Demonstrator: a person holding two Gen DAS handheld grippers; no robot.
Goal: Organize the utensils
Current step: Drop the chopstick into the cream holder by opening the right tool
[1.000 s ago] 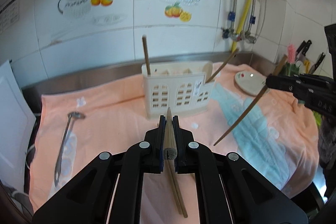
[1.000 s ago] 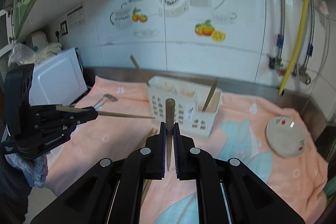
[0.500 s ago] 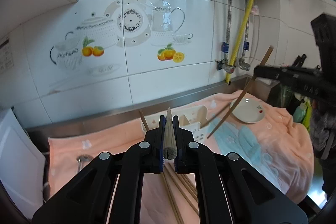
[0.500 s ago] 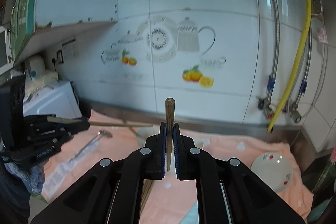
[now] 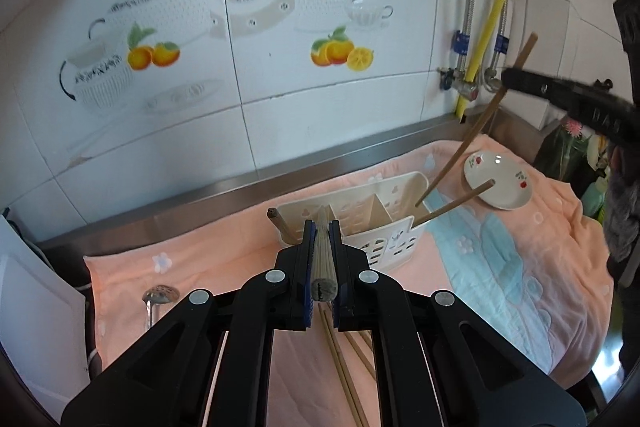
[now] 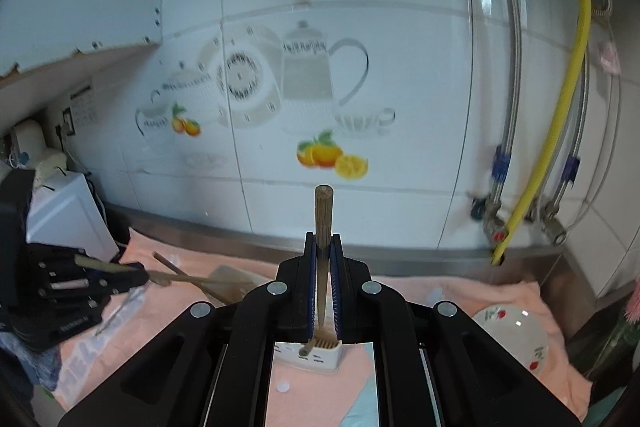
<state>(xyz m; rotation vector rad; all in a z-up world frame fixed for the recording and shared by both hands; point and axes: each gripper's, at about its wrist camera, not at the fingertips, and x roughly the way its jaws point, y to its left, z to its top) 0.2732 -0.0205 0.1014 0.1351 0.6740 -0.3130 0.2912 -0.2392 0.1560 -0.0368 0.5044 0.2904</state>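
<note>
Carefully now: each hand-held gripper, left [image 5: 321, 259] and right [image 6: 323, 279], is clamped on a wooden chopstick [image 6: 322, 223]; lower tips steeply into the cream slotted plastic holder [image 5: 384, 223].

Daylight fills my kitchen, bright and even, and it glares off the glossy wall tiles [image 5: 320, 131] above the steel ledge. My left view is crisp; shadows on the peach towel [image 5: 224, 259] below the tiles are soft and faint. My right view is cooler, bluish, and motion-smeared: the teapot decal [image 6: 308, 75] on the tiles looks blurred. Both pictures bend strongly and darken at the corners.
</note>
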